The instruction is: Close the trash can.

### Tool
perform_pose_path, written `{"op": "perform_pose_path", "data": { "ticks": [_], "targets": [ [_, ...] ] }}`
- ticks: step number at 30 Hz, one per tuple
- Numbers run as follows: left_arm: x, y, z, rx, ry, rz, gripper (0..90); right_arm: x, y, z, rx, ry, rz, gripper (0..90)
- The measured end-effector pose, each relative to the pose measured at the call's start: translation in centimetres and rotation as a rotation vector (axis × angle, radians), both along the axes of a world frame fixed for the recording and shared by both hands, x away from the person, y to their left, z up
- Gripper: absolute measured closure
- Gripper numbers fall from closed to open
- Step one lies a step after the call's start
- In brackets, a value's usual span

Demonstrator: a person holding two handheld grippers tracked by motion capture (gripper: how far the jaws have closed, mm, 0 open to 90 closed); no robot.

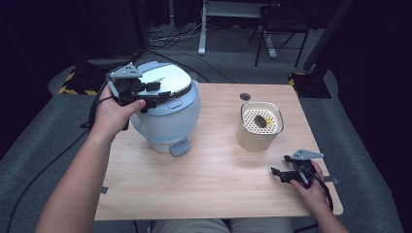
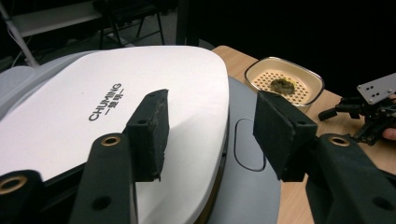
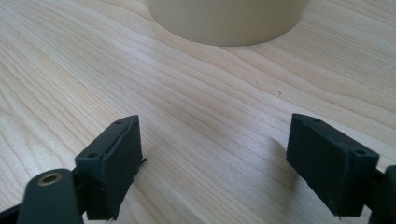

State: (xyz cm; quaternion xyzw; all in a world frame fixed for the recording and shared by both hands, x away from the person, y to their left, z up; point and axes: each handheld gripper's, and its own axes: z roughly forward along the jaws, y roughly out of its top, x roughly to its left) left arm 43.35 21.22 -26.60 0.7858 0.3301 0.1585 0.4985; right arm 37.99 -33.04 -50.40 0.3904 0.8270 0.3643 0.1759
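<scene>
I'm holding the left gripper (image 1: pixel 156 94) wide open over the rice cooker (image 1: pixel 167 104), its jaws hovering above the white lid (image 2: pixel 140 98) reading "CHUMING". The cooker is sitting at the table's (image 1: pixel 214 189) far left. My right gripper (image 1: pixel 280 174) is resting wide open near the front right edge, just before the beige container (image 1: pixel 259 127), bare wood between.

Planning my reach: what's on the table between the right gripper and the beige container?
Nothing: bare wood between the right gripper and beige container, as high and right gripper views show.
</scene>
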Motion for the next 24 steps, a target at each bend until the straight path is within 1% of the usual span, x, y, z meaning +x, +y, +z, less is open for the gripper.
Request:
{"op": "perform_pose_path", "data": {
  "ticks": [4,8,11,16,18,20,22,24],
  "targets": [
    [0.4,-0.4,-0.4,0.005,0.022,0.004,49.1,0.0,0.0,0.0,0.002,0.000,-0.002,18.3],
    [0.9,-0.6,-0.8,0.015,0.023,0.038,53.2,0.0,0.0,0.0,0.000,0.000,-0.002,18.3],
    [1.2,-0.5,-0.9,0.013,0.012,0.055,54.9,0.0,0.0,0.0,-0.001,0.000,-0.002,18.3],
    [1.4,-0.7,-1.1,0.062,-0.044,0.098,56.3,0.0,0.0,0.0,0.000,0.000,-0.001,18.3],
    [1.3,-0.9,-1.2,0.064,-0.054,0.106,56.3,0.0,0.0,0.0,0.000,0.000,-0.001,18.3],
    [1.3,-0.9,-1.4,0.052,-0.062,0.109,56.3,0.0,0.0,0.0,0.000,0.000,-0.001,18.3],
    [1.2,-0.9,-1.5,0.050,-0.071,0.109,56.4,0.0,0.0,0.0,0.000,0.000,-0.001,18.3],
    [1.2,-1.0,-1.5,0.054,-0.068,0.122,56.6,0.0,0.0,0.0,0.001,0.000,-0.001,18.3]
  ]
}}
